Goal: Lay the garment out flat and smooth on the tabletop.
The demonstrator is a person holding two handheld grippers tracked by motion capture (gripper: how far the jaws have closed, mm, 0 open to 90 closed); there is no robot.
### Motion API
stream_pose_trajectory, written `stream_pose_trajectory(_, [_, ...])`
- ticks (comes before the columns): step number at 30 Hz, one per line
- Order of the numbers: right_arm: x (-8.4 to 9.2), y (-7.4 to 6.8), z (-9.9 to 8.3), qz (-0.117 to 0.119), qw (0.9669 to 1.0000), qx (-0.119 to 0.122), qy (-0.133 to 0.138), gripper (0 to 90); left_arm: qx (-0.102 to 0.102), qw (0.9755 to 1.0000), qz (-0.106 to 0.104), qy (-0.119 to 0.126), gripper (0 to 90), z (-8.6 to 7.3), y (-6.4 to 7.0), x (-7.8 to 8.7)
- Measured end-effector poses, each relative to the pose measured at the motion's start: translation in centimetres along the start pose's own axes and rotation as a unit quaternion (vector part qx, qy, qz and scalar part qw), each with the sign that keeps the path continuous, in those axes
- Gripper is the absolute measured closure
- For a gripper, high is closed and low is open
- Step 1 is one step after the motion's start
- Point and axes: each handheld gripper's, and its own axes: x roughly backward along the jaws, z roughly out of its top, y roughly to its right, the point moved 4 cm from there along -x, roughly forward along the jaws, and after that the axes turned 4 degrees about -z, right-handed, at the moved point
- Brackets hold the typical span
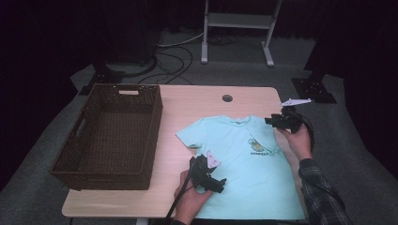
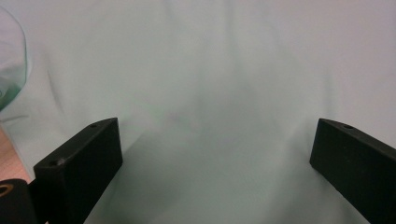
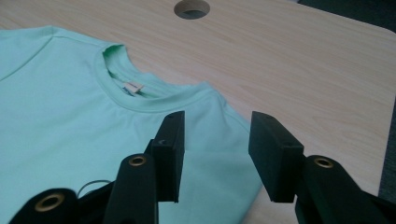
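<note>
Left gripper [image 2: 210,154] fingers [image 2: 79,163] spread wide, empty, hovering over the mint T-shirt [image 1: 244,159] lower front | right gripper [image 3: 215,154] fingers [image 3: 170,149] partly parted, empty, shoulder seam just beyond | basket [image 1: 110,136] well left | best: lower both, pinch one fabric layer squarely, lift evenly.

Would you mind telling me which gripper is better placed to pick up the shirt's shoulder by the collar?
Right, probably. The right gripper hangs open over the T-shirt shoulder beside the collar; the left gripper sits over the lower body fabric, farther from it.
</note>
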Motion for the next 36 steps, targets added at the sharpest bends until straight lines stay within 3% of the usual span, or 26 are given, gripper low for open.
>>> stream_pose_trajectory(15, [1.7,-2.5,-2.6,0.041,0.9987,-0.003,0.029,59.4,0.001,1.0,0.001,0.001,1.3,0.0,0.0,0.0])
stream_pose_trajectory(25, [1.2,-3.5,-4.0,0.033,0.9992,0.014,0.013,62.8,0.002,1.0,0.001,0.002,1.3,0.0,0.0,0.0])
stream_pose_trajectory(36, [0.9,-3.7,-5.0,0.046,0.9988,0.011,0.01,66.1,0.002,1.0,0.001,0.002,1.3,0.0,0.0,0.0])
